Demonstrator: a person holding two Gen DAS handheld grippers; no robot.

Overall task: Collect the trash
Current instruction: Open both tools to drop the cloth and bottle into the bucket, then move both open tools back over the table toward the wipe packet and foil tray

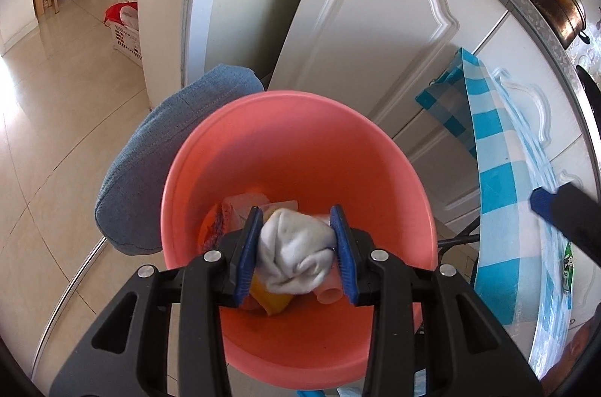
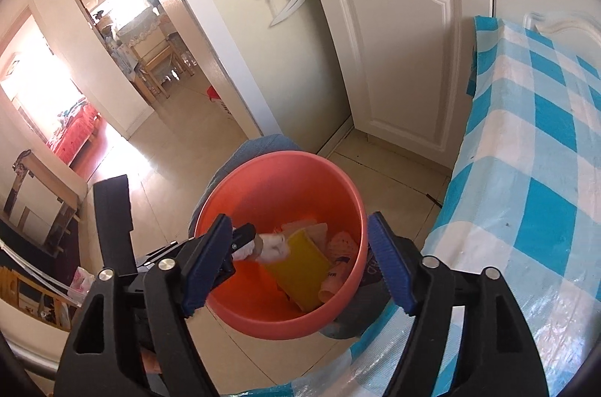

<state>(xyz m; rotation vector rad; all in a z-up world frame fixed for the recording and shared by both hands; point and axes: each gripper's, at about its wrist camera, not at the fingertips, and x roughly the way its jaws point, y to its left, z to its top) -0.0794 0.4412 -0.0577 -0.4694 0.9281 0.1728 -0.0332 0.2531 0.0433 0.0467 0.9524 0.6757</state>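
Over the orange bin [image 1: 296, 149], left claw [image 1: 296, 239] tilts steeply down, pads pinching a crumpled white wad [image 1: 295, 256]. Right claw [image 2: 300, 265] angles down alongside, spread wide, empty, straddling the bin.

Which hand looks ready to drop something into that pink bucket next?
Left: the left gripper holds a crumpled white wad over the pink bucket. The right gripper's jaws are empty.
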